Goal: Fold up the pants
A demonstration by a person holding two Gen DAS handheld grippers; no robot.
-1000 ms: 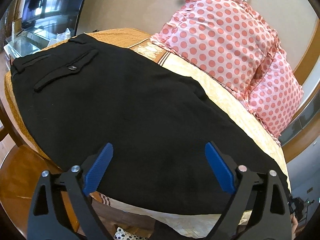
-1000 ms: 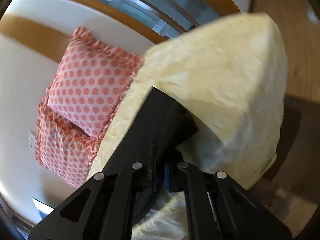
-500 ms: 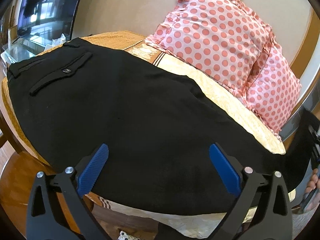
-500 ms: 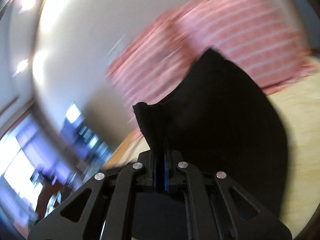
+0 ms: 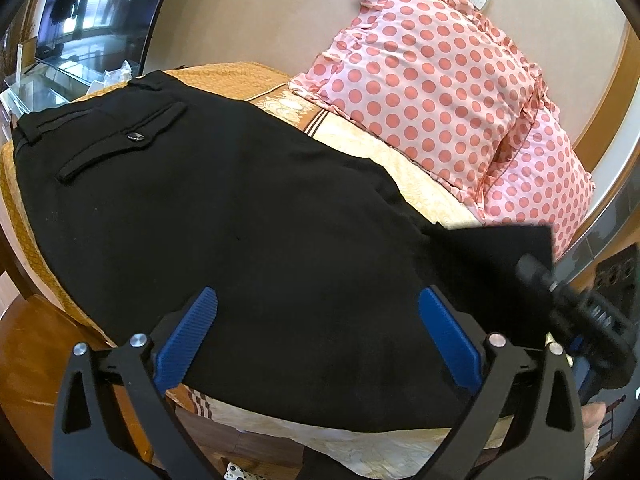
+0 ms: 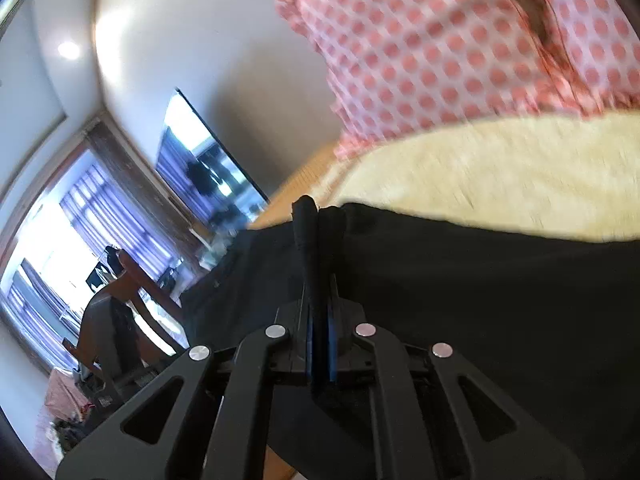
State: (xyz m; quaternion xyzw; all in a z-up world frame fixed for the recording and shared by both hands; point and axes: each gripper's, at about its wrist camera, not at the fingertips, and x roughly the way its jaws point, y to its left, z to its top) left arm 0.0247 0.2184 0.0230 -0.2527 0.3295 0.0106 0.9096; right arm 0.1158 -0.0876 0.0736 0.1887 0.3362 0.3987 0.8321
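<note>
Black pants [image 5: 248, 216] lie flat on a bed, waistband and buttoned back pocket [image 5: 124, 140] at the far left, legs running right. My left gripper [image 5: 320, 332] is open and empty, hovering over the near edge of the legs. My right gripper [image 6: 319, 320] is shut on the hem end of the pants [image 6: 480, 300], pinching a bunched fold of black cloth. In the left wrist view the right gripper [image 5: 572, 304] shows at the right, holding the leg end [image 5: 500, 248] lifted above the bed.
Two pink polka-dot pillows [image 5: 432, 84] lean on the wall behind the pants. The bed has a cream cover [image 5: 404, 160] and an orange spread [image 5: 228, 76]. Wooden floor [image 5: 28, 364] lies left. A dark TV screen [image 6: 200, 168] is on the wall.
My right gripper has swung the leg end up and over towards the waistband; it now appears lifted at the right of the left wrist view. My left gripper stayed open and rose slightly.
</note>
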